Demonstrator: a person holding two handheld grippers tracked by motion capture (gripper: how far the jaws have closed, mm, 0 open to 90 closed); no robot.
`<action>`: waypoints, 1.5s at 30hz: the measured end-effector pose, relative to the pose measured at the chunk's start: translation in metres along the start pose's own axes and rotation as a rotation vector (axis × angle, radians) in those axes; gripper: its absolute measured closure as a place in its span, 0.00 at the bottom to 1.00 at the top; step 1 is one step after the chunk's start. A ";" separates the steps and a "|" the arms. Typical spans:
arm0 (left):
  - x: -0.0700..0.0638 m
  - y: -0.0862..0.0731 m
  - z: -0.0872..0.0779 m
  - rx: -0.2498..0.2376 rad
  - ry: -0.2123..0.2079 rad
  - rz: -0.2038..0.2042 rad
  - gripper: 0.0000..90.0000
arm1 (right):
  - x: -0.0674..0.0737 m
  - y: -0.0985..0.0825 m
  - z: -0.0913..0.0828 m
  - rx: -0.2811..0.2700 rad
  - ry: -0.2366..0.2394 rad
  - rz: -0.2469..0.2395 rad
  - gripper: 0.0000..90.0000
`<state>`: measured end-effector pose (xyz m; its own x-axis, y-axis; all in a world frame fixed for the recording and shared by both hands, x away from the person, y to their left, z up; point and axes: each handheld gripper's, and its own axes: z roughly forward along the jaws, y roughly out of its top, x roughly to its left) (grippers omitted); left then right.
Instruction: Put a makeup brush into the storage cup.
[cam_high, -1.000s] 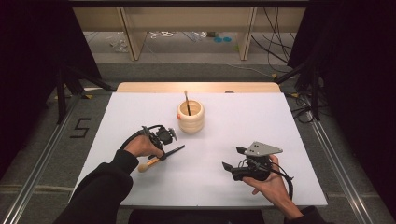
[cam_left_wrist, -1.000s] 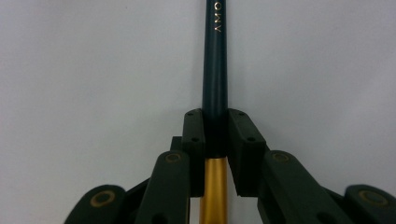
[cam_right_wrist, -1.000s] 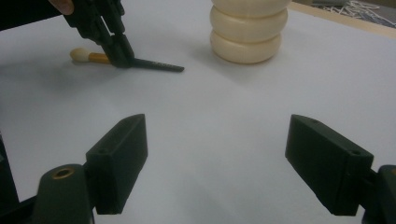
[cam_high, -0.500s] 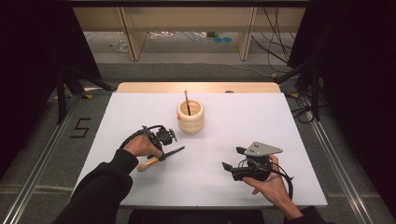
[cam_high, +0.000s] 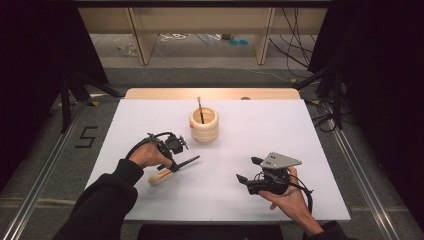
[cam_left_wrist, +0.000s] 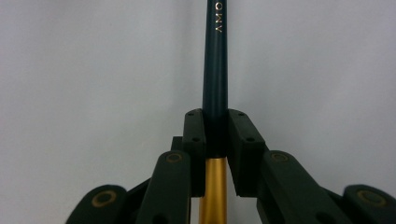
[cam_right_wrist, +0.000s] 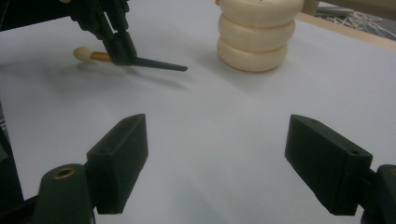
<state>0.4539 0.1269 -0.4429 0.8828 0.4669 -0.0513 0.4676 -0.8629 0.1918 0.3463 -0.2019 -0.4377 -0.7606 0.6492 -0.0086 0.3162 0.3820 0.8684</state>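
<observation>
Two grippers work over the white counter (cam_high: 150, 125). At lower left of the high view, the left gripper (cam_high: 172, 165) is clamped on a brush (cam_high: 175, 167), which lies low over the counter with its pale tuft toward the lower left and its dark handle tip pointing right. In the left gripper view the pads pinch the dark handle (cam_left_wrist: 215, 70) just above the gold ferrule (cam_left_wrist: 214, 186). Near the centre, a little above, stands a cream ribbed holder (cam_high: 204, 126) with a second brush (cam_high: 200, 110) upright in it. At lower right, the right gripper (cam_high: 245, 170) hangs above the counter with its jaws spread wide and nothing between them; its view faces the holder (cam_right_wrist: 256, 37) at upper right.
</observation>
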 end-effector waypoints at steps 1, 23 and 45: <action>-0.001 0.000 -0.001 -0.007 -0.008 0.000 0.87 | 0.001 0.000 0.001 -0.004 -0.005 -0.018 0.24; -0.035 0.006 -0.011 -0.143 -0.184 0.036 0.87 | 0.049 0.023 0.013 -0.021 0.106 -0.334 0.27; -0.056 0.023 -0.016 -0.129 -0.256 0.099 0.87 | 0.077 0.030 0.044 0.077 0.075 -0.752 0.35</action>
<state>0.4145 0.0835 -0.4197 0.9142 0.3034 -0.2686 0.3833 -0.8624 0.3307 0.3220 -0.1121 -0.4342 -0.8224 0.1503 -0.5487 -0.2663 0.7507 0.6047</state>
